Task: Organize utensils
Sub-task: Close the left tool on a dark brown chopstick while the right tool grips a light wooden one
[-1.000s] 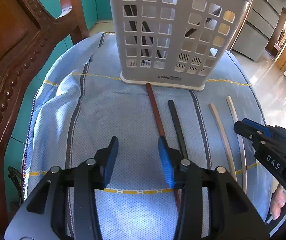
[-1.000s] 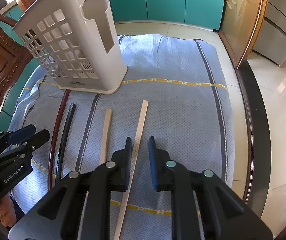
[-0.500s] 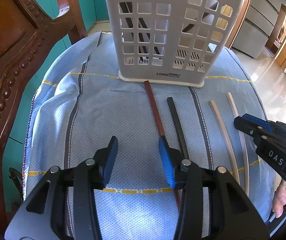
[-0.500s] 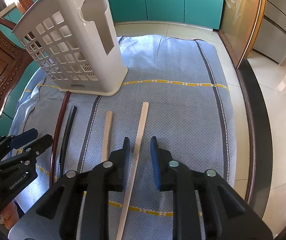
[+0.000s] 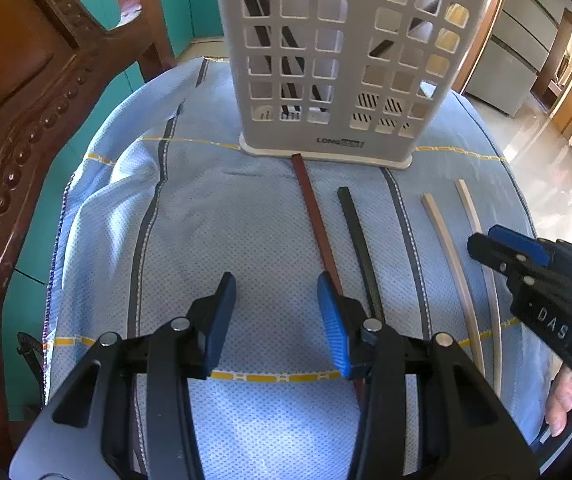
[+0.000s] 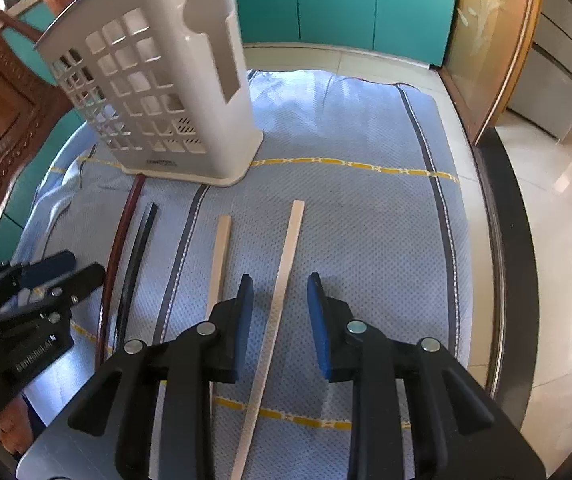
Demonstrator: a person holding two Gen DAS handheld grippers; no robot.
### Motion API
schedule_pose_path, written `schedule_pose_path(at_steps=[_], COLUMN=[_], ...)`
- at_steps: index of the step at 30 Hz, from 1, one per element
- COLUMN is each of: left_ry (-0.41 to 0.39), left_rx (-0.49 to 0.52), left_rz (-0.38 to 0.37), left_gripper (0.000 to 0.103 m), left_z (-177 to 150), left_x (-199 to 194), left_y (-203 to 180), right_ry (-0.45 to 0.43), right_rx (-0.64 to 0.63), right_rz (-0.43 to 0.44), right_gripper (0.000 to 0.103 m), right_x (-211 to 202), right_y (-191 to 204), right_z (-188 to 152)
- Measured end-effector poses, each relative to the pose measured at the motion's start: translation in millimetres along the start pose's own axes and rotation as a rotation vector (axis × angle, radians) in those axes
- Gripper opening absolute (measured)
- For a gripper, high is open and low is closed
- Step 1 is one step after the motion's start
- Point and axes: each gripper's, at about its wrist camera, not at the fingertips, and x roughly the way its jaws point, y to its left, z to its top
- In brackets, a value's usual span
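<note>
Several chopsticks lie side by side on a blue cloth: a reddish-brown one point(image 5: 317, 216), a black one point(image 5: 357, 240) and two pale wooden ones point(image 6: 219, 256) point(image 6: 286, 268). A white slotted utensil holder point(image 5: 346, 56) stands behind them with dark sticks inside. My left gripper point(image 5: 275, 316) is open and empty, just left of the brown chopstick. My right gripper point(image 6: 279, 312) is open, its jaws on either side of the right-hand pale chopstick. The holder also shows in the right wrist view point(image 6: 157, 96).
A carved wooden chair point(image 5: 17, 92) stands at the left of the table. The cloth point(image 6: 366, 208) covers a small table with floor beyond its right edge. Teal cabinets point(image 6: 346, 0) are behind.
The right gripper has opened wider around the pale chopstick. The left gripper has drifted slightly forward and stays open.
</note>
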Motion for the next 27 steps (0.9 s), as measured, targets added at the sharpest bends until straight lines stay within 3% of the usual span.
schedule_pose_path(at_steps=[5,8,12,18,22,25,27], left_ry=[0.0,-0.004,-0.016,-0.014,0.002,0.002,0.003], left_rx=[-0.012,-0.02,-0.032,-0.105,-0.103,-0.087,-0.073], left_rz=[-0.002,-0.015,-0.05,-0.104,-0.117,-0.119,-0.111], left_gripper=[0.043,0.043,0.043,0.043,0.043,0.043,0.043], left_z=[1,2,7,13,15,19,22], left_x=[-2,-5,-14,-18,-12,-10,-6], left_y=[4,8,21,39,34,27,21], right_ry=[-0.011,-0.016,-0.022,-0.055,-0.039,-0.008,0.001], right_rx=[-0.03,-0.025,0.015,0.068,0.085,0.092,0.08], right_rz=[-0.021,-0.031,-0.005,0.021,0.024,0.033,0.033], right_gripper=[0.03,0.009,0.007,0.007,0.007,0.013,0.025], right_x=[0,0,-3,-13,-13,-9,-7], right_y=[6,5,-4,-14,-18,-21,-19], right_z=[-2,-3,-1,5,7,7,5])
